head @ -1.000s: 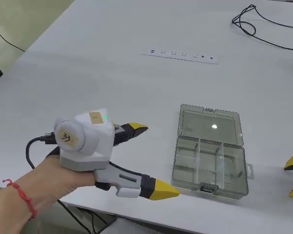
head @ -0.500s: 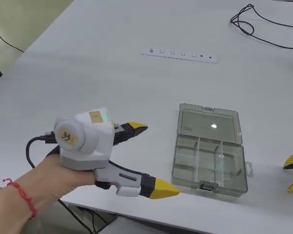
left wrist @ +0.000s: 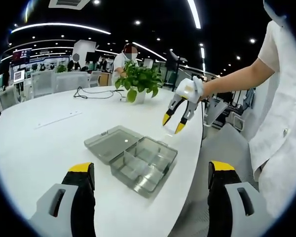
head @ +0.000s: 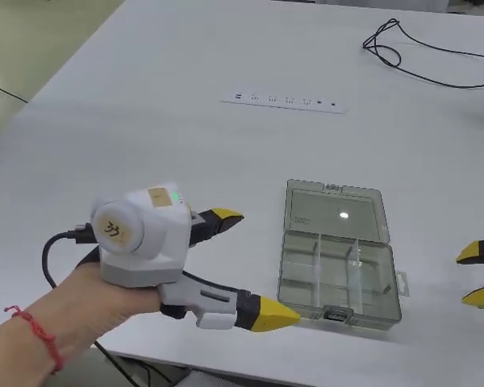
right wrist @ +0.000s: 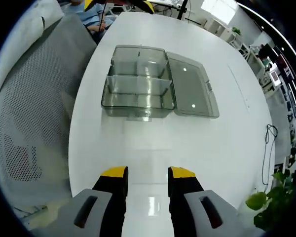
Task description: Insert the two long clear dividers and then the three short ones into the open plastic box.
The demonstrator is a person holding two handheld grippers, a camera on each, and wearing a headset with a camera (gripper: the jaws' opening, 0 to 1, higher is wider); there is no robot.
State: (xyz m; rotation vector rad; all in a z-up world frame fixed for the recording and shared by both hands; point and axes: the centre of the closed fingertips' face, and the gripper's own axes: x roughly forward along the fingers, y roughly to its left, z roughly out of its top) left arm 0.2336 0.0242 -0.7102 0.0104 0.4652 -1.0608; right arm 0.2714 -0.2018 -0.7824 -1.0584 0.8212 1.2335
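The clear plastic box (head: 339,274) lies near the table's front edge with its lid (head: 335,211) folded back flat. Clear dividers (head: 316,260) stand inside it and split it into compartments. My left gripper (head: 250,266) hovers left of the box, jaws wide open and empty; its own view looks at the box (left wrist: 143,163) between the open left gripper (left wrist: 150,170) jaws. My right gripper (head: 476,274) sits at the right edge of the head view, open and holding nothing. Its own view shows the box (right wrist: 138,91) ahead of the right gripper (right wrist: 147,173).
A white power strip (head: 282,101) lies further back on the table, and a black cable (head: 403,52) coils at the far right. A potted plant (left wrist: 138,81) stands beyond the box. A mesh chair (right wrist: 34,123) is beside the table edge (head: 323,355).
The head camera has shifted a little, so the whole picture slid. Both grippers and the box keep their places relative to each other.
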